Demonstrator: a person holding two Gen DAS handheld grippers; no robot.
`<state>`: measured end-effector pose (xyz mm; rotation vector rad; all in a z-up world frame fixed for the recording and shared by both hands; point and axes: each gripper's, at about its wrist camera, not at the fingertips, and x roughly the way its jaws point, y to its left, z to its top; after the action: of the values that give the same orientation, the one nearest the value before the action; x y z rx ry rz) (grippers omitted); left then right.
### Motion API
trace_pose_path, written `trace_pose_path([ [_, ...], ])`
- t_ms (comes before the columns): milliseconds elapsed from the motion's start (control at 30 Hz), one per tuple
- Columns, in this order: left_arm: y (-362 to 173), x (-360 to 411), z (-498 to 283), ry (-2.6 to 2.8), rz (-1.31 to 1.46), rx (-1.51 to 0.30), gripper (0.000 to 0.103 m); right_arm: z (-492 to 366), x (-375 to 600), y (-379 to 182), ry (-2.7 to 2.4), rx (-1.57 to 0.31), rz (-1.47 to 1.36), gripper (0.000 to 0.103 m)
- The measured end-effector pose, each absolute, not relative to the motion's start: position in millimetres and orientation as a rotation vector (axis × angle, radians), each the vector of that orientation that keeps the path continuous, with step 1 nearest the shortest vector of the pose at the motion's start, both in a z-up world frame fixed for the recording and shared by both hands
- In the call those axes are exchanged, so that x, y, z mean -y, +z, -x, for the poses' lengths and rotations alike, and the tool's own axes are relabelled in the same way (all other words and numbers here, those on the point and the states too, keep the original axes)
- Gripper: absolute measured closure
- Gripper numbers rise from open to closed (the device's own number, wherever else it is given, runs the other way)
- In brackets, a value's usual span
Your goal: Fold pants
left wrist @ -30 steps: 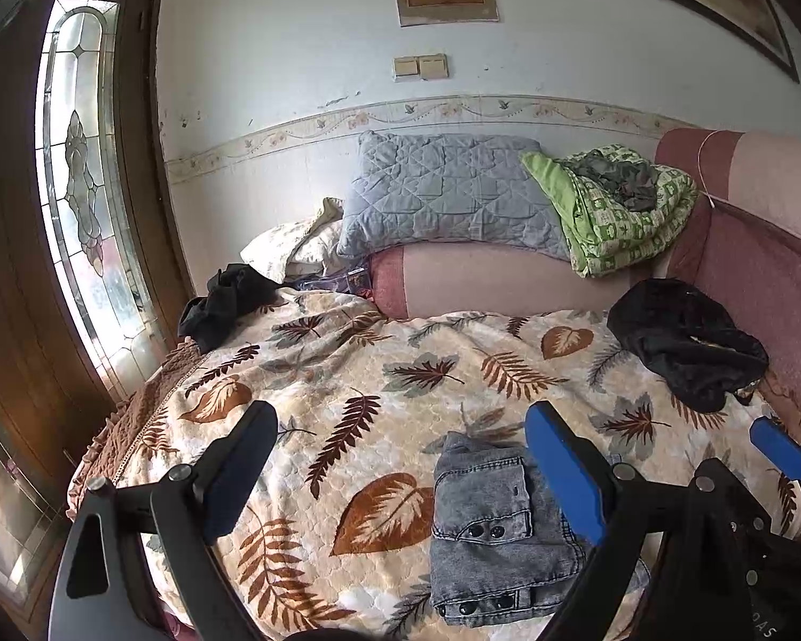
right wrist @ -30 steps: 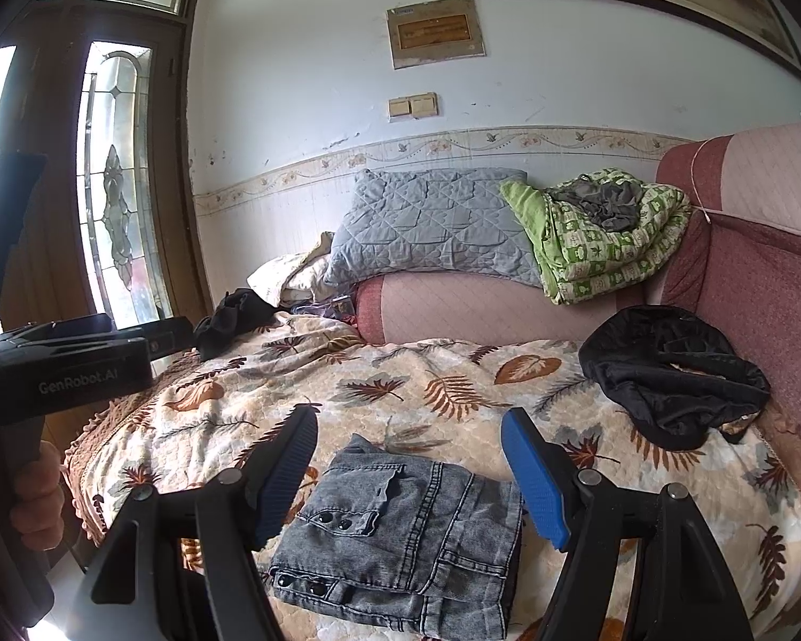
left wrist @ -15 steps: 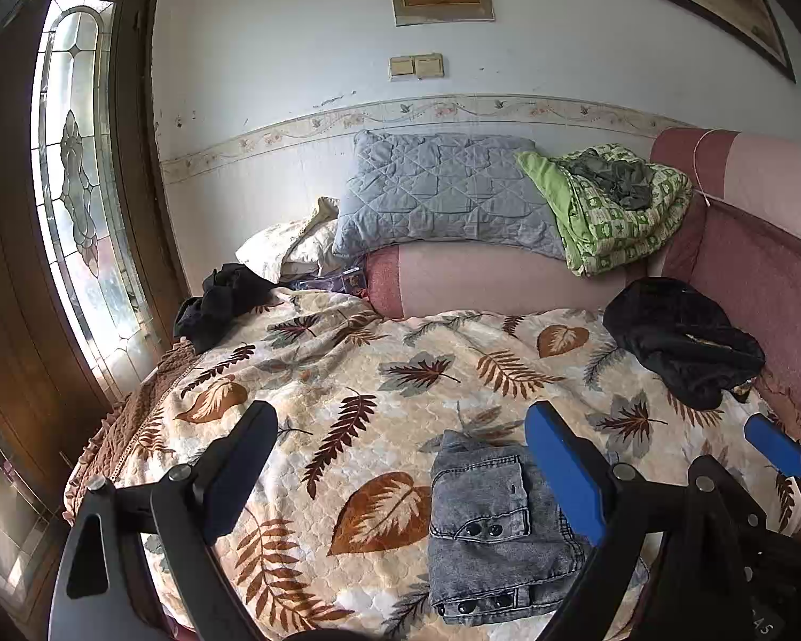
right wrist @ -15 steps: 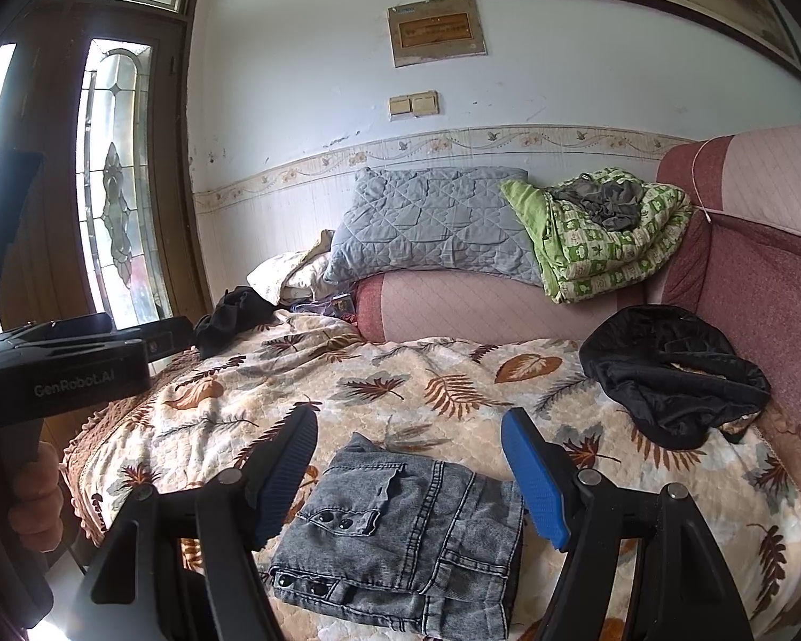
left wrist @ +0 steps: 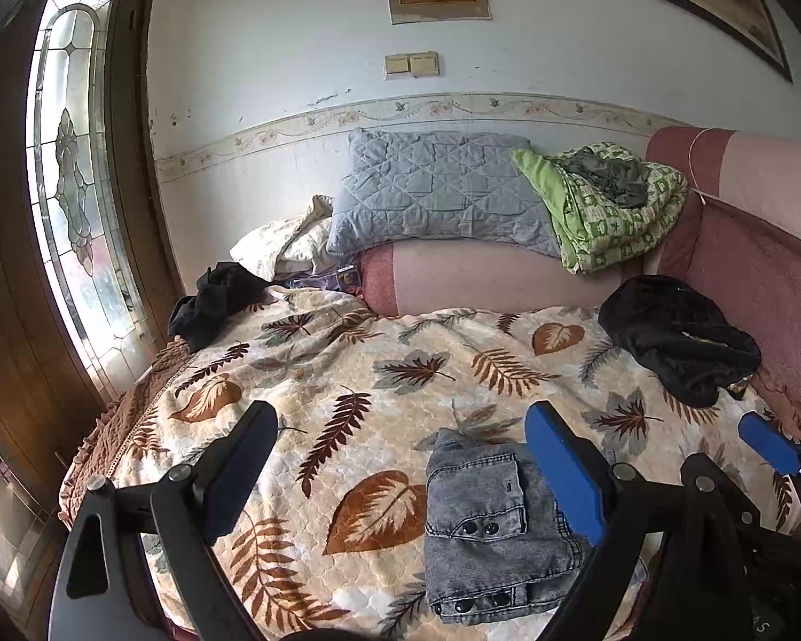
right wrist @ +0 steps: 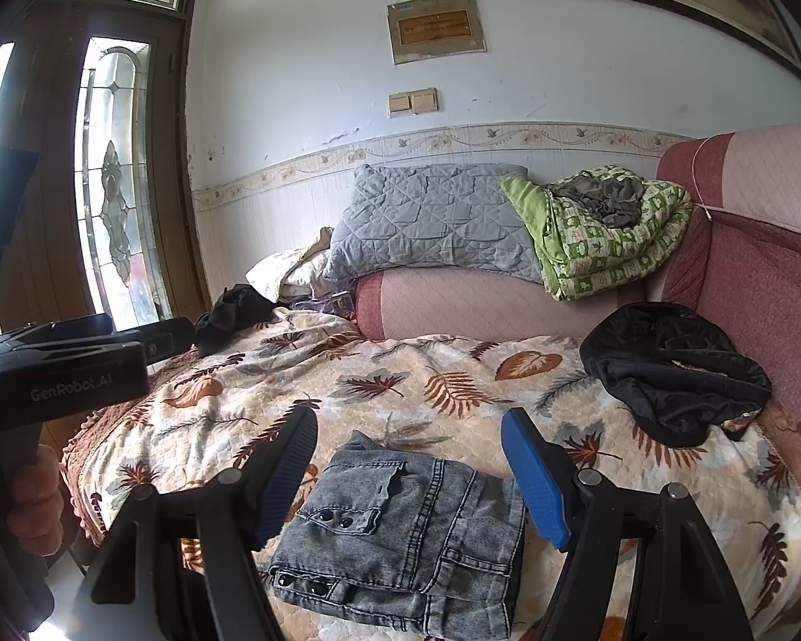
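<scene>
Grey denim pants (right wrist: 400,539) lie folded into a compact rectangle on the leaf-print bedspread (right wrist: 400,374), near its front edge. They also show in the left wrist view (left wrist: 486,523), at the lower right. My right gripper (right wrist: 408,448) is open and empty, held above and just in front of the pants. My left gripper (left wrist: 400,443) is open and empty, to the left of the pants, over the bedspread (left wrist: 347,374). The left gripper's body shows at the left of the right wrist view (right wrist: 64,368).
A black garment (right wrist: 673,368) lies at the right by the pink sofa back (right wrist: 763,288). Another dark garment (right wrist: 235,315) lies at the far left. A grey pillow (right wrist: 432,219) and a green blanket (right wrist: 603,229) rest on the bolster. A glass door (left wrist: 75,213) stands left.
Both grippers stay open and hold almost still; the left view drifts very slightly. The pants have not moved.
</scene>
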<state>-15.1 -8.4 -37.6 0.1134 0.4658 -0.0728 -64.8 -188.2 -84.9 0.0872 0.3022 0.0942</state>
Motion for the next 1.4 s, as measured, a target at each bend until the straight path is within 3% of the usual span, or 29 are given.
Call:
trace_pose_path([
  [800,-38,45,22,-0.204,-0.154,-0.445,0.009,77,228,-84,0.008,-0.278,-0.137,0.028],
  [1400,-10,12,43,-0.222,-0.09,-0.265,0.009,75,202,-78,0.051,-0.261,-0.089,0.028],
])
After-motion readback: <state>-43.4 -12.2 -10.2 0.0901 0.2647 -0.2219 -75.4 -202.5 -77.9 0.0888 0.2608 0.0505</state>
